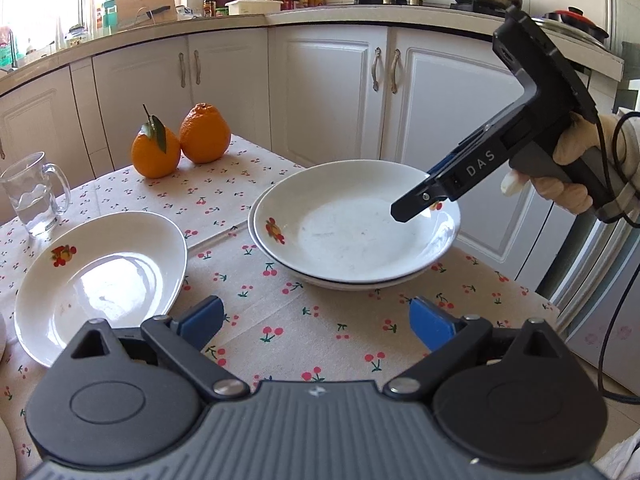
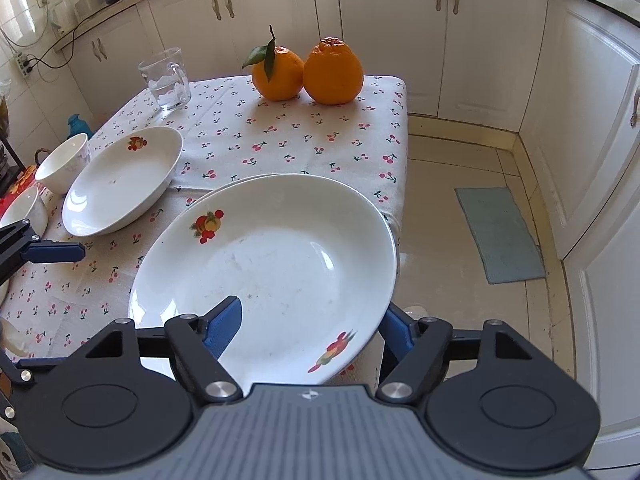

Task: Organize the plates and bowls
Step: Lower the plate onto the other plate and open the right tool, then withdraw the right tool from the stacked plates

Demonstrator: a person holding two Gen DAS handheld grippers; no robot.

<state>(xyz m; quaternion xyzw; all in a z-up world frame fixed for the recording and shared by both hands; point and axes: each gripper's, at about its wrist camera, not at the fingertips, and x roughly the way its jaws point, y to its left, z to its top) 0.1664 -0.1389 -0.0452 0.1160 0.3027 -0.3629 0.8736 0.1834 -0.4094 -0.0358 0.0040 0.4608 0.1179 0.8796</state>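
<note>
Two white plates with fruit prints are stacked [image 1: 352, 232] near the table's right edge; the top plate [image 2: 280, 264] fills the right wrist view. My right gripper [image 2: 312, 308] straddles its near rim, one finger [image 2: 224, 326] over the inside and the other below the rim, pads apart from it. A third plate [image 1: 104, 280] lies alone to the left. My left gripper [image 1: 316, 306] hovers open over the cloth in front of the plates, nothing between its fingers. Two white bowls [image 2: 64, 160] stand at the table's left edge.
Two oranges [image 1: 180, 140] and a glass mug of water [image 1: 32, 196] stand at the back of the cherry-print tablecloth [image 1: 280, 340]. White cabinets surround the table. The table's right edge drops to a tiled floor with a grey mat [image 2: 500, 232].
</note>
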